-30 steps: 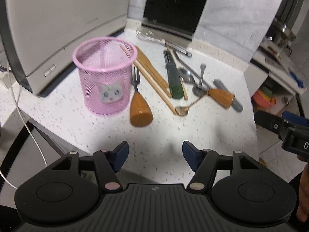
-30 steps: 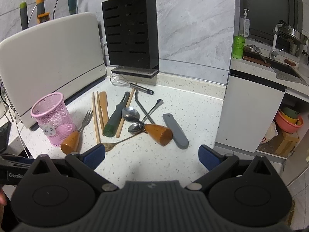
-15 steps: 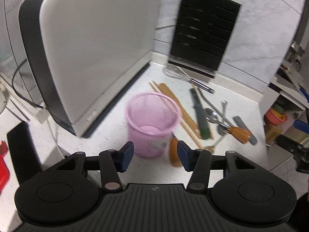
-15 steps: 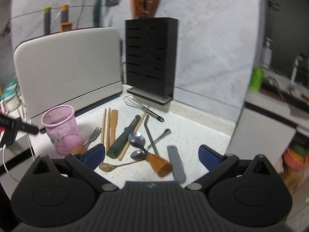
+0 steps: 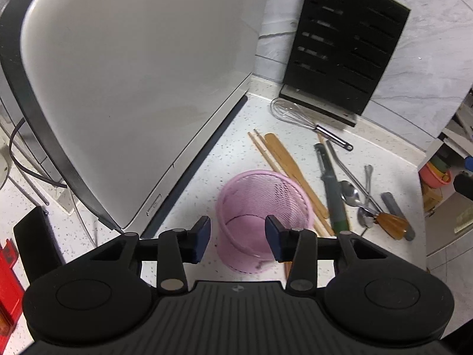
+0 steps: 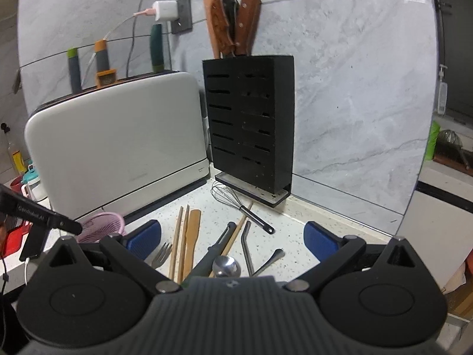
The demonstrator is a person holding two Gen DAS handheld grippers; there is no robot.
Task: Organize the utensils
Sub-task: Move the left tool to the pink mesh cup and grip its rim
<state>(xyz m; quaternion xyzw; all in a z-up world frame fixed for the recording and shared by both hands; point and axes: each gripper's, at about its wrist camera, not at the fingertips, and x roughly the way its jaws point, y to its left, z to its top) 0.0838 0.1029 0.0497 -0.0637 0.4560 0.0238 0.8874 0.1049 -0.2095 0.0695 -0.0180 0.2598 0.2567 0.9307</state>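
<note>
Left claw [image 5: 238, 238] hovers directly above the pink mesh cup [image 5: 263, 204], jaws closing, nothing between the pads; the cup's near rim lies just below the gap. Cup stands upright on the counter [image 5: 207, 171] beside the white appliance [image 5: 133, 74]; it looks empty. Utensils lie loose toward the counter's right edge, long axes running roughly front to back: chopsticks [image 5: 267, 159], whisk [image 5: 298, 117], spoon [image 5: 350, 193]. Right claw [image 6: 232, 241] is spread wide, empty, above the fork [image 6: 161, 254], so nearer the utensils.
</note>
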